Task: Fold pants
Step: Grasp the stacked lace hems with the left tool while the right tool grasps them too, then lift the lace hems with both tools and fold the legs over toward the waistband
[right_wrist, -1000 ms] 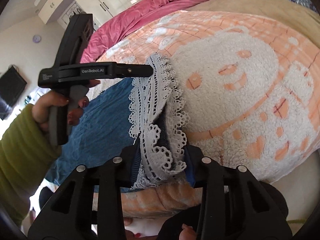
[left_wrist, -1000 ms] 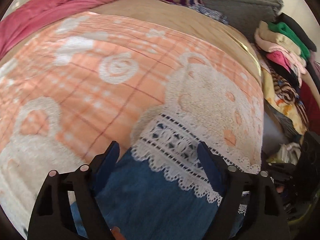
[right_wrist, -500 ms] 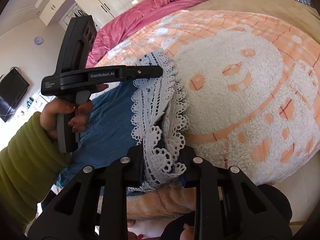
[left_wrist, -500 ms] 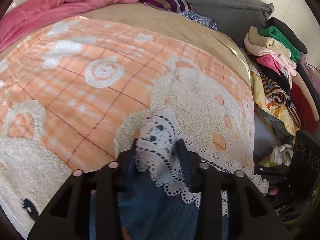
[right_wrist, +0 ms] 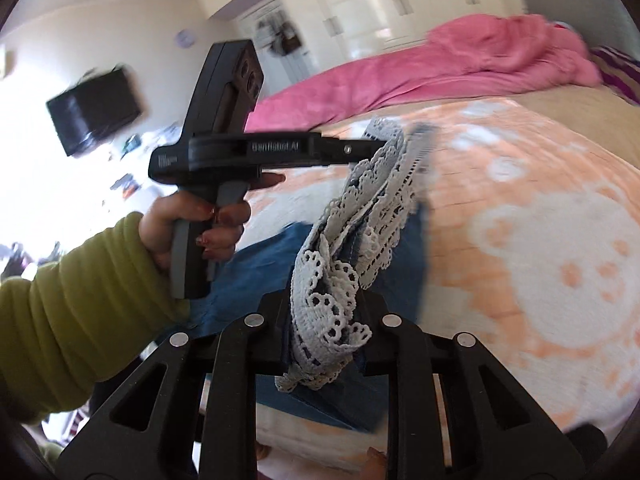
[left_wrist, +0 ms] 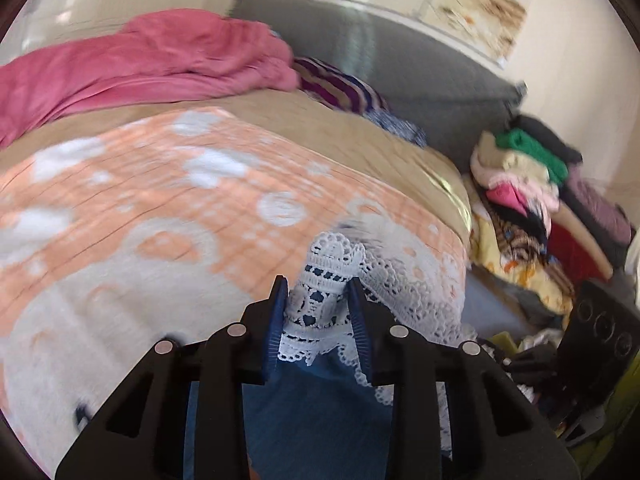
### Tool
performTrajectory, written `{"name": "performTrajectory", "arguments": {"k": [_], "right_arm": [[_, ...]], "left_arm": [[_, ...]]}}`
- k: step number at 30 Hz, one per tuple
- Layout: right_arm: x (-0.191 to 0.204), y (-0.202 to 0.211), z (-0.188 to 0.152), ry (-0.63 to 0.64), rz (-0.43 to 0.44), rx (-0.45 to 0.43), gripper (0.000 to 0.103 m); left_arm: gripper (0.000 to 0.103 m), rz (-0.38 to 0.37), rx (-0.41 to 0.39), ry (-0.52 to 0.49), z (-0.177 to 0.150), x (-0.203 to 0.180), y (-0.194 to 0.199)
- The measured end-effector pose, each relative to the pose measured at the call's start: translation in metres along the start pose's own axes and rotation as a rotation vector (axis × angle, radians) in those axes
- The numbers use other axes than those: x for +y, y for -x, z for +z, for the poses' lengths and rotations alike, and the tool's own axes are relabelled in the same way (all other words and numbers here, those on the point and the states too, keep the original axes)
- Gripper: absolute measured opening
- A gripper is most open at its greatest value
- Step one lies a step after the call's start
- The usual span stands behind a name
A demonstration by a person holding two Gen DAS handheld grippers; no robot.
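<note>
Lace hem (left_wrist: 326, 276) of blue denim pants (left_wrist: 316, 412) pinched in both grippers and held off the bed (left_wrist: 140, 216). Left gripper (left_wrist: 318, 304): jaws closed on the lace, cloth bunched between the blue pads. Right gripper (right_wrist: 324, 320): jaws likewise clamped on the same trim, a little further along the edge. Hem stretched between the two grips, so probably both leg ends gathered together, though motion blur leaves the layering uncertain. Rest of the denim hanging down toward the orange-and-white blanket (right_wrist: 540, 240) near the bed's front edge, part of it apparently touching the cover.

Held at two spaced points to keep the hem taut and level, ready to carry the leg ends over toward the waist for a fold in half. Waistband not in view. Fold judged only begun. Main risk: thin openwork lace slipping from the pads or one layer dropping out. Pink quilt (left_wrist: 140, 68) and clothes pile (left_wrist: 520, 176) well apart from the work area.
</note>
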State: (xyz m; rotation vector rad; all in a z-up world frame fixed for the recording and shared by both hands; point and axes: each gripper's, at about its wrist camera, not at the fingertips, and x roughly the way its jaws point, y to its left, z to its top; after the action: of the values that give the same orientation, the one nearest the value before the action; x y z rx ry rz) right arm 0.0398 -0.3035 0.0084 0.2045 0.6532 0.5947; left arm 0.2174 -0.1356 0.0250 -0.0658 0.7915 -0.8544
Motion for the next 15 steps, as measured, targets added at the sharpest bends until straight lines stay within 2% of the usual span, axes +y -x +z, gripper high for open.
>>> {"name": "performTrajectory", "arguments": {"k": [3, 8, 9, 10, 12, 15], "right_arm": [[0.02, -0.026, -0.002, 0.041, 0.037, 0.063, 0.015], [0.04, -0.06, -0.007, 0.102, 0.03, 0.164, 0.015], [0.045, -0.065, -0.008, 0.123, 0.027, 0.181, 0.015], [0.05, -0.071, -0.007, 0.149, 0.015, 0.197, 0.015], [0.059, -0.08, -0.008, 0.192, 0.019, 0.223, 0.015], [0.082, -0.095, -0.023, 0.272, -0.002, 0.272, 0.018]], "left_arm": [[0.03, 0.021, -0.012, 0.077, -0.017, 0.022, 0.021], [0.031, 0.117, 0.012, 0.173, -0.038, 0.043, 0.039], [0.035, 0.124, 0.004, 0.202, -0.042, 0.049, 0.045], [0.052, 0.113, -0.005, 0.238, -0.047, 0.054, 0.052], [0.067, 0.089, -0.051, 0.333, -0.061, 0.07, 0.069], [0.071, 0.096, -0.102, 0.454, -0.083, 0.087, 0.091]]}}
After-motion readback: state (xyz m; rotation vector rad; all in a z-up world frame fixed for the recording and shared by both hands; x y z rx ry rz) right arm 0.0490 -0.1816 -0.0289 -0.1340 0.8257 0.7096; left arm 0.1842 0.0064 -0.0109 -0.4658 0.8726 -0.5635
